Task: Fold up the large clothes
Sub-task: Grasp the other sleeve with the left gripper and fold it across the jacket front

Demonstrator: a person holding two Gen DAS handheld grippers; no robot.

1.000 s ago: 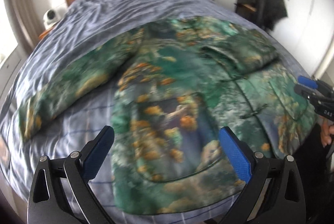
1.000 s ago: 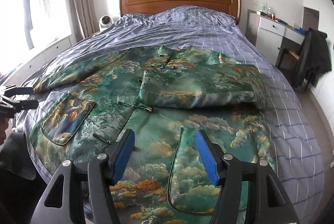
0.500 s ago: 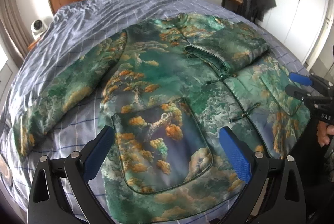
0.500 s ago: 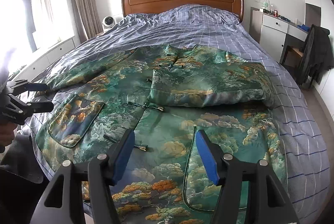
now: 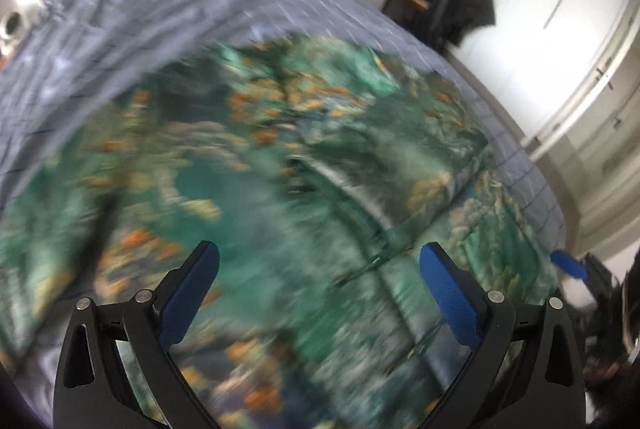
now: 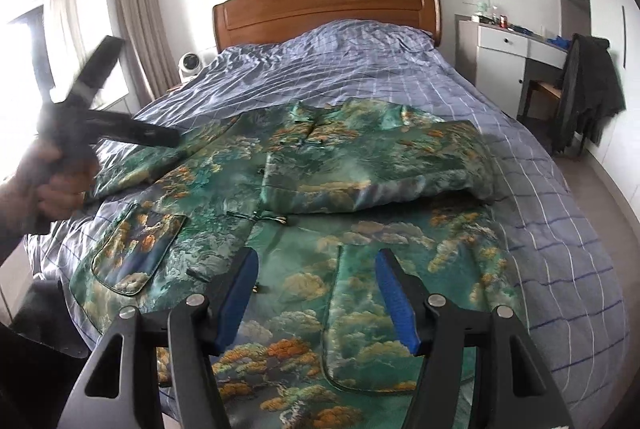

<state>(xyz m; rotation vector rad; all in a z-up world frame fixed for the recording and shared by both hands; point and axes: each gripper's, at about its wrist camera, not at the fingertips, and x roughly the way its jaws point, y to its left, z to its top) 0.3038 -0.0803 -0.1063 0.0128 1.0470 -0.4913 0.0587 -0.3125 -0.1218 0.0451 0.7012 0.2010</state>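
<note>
A large green jacket with orange tree print lies flat on the bed, blurred in the left wrist view. Its right sleeve is folded across the chest. Its left sleeve stretches out to the left. My left gripper is open and empty above the jacket's middle; it shows blurred in the right wrist view, raised over the left sleeve. My right gripper is open and empty over the jacket's hem by a patch pocket; one blue pad shows in the left wrist view.
The bed has a blue checked cover and a wooden headboard. A white desk and a chair with a dark coat stand to the right. A small white fan stands left of the bed. White wardrobe doors are at right.
My left gripper has moved fast up and forward over the jacket, blurring its view. My right gripper has shifted slightly closer over the hem. Both stay open.
</note>
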